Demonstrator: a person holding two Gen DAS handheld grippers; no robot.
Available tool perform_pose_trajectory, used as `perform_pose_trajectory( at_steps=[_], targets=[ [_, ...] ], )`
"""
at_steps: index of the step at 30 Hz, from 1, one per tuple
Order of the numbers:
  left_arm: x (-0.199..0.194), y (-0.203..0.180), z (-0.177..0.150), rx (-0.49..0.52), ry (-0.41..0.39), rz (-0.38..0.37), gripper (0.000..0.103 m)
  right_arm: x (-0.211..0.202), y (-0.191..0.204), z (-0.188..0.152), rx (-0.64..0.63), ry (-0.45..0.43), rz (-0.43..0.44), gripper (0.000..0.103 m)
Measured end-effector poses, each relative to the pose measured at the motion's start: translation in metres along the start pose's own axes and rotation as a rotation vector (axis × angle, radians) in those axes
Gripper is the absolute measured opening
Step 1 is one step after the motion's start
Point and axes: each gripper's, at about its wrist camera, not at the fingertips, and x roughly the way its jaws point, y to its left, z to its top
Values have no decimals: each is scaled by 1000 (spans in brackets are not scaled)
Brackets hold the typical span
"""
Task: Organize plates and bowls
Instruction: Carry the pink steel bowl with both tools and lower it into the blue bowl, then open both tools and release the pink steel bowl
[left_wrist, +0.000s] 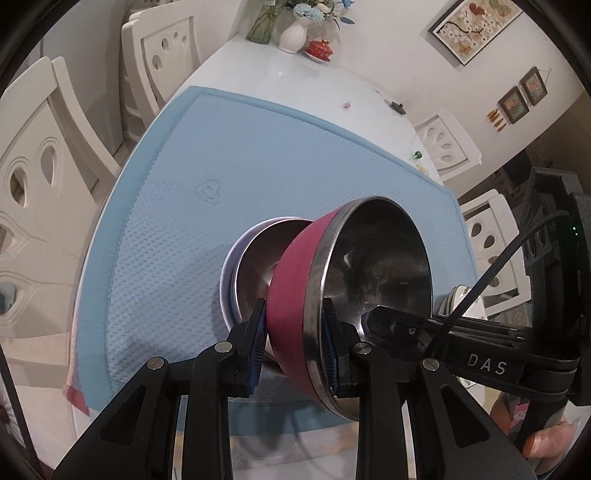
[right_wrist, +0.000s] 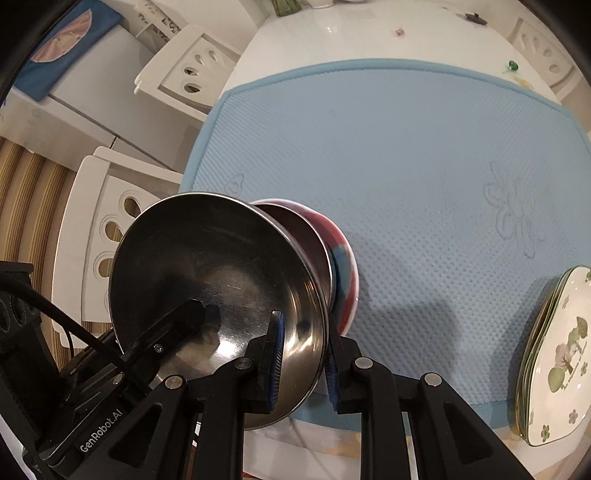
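I had left gripper clamped on rim of pink bowl — bowl tilted, partly nested in second bowl on blue mat. Right gripper clamped on opposite side of same rim, one finger inside steel bowl wall, one outside. Plates stacked at mat's right edge, well apart from bowls — all on white surface.

Bare blue mat beyond bowls; plate stack at right.
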Motion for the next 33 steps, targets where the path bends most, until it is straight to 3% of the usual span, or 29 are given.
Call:
perform_pose_trajectory(
  at_steps=[16,18,26,33],
  targets=[
    [2,-1,13,92,-7,108,28,-2,-5,-2,12,-15,0,19],
    [-5,4,17,82,-35,119,36,-9,-4,-2,7,-28,9,19],
    [-25,25,20,6,-64,58,37,-27,-2,-11,-19,-70,4,19],
    [-39,-3,8,48,-79,56,37,-39,-5,-27,-8,-74,19,19]
  ],
)
